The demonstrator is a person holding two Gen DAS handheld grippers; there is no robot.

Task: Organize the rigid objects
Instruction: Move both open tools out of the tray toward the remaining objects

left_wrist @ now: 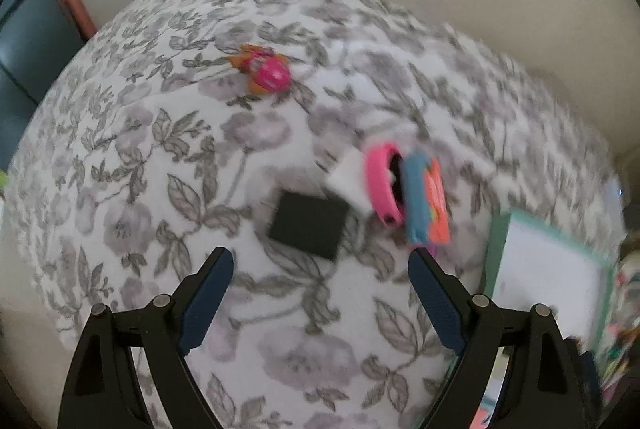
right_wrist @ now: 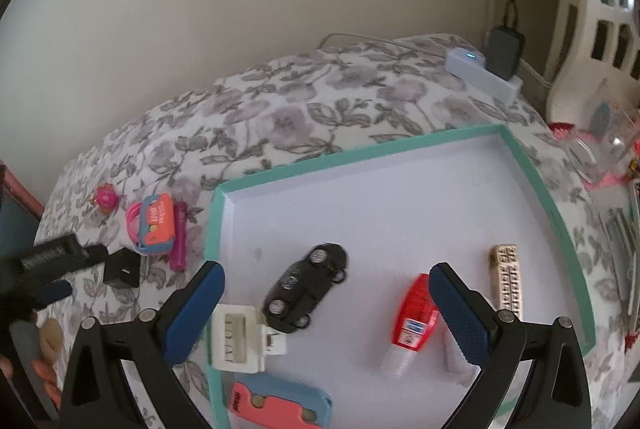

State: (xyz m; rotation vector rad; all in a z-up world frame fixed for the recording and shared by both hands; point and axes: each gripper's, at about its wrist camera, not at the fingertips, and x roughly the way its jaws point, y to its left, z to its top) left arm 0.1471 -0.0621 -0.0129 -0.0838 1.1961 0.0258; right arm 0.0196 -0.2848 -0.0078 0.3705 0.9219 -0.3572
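Both tongs (left_wrist: 320,261) (right_wrist: 326,275) agape, nothing gripped.

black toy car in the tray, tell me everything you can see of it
The toy car is glossy black, probably plastic or metal. It seems to lie flipped over, showing round grey patches and small dark wheels along its lower right side. It sits diagonally on the white floor of the teal-rimmed tray, left of centre. Its near end is next to, perhaps touching, a white boxy piece. Neither gripper touches it; the open right gripper hovers over that area.
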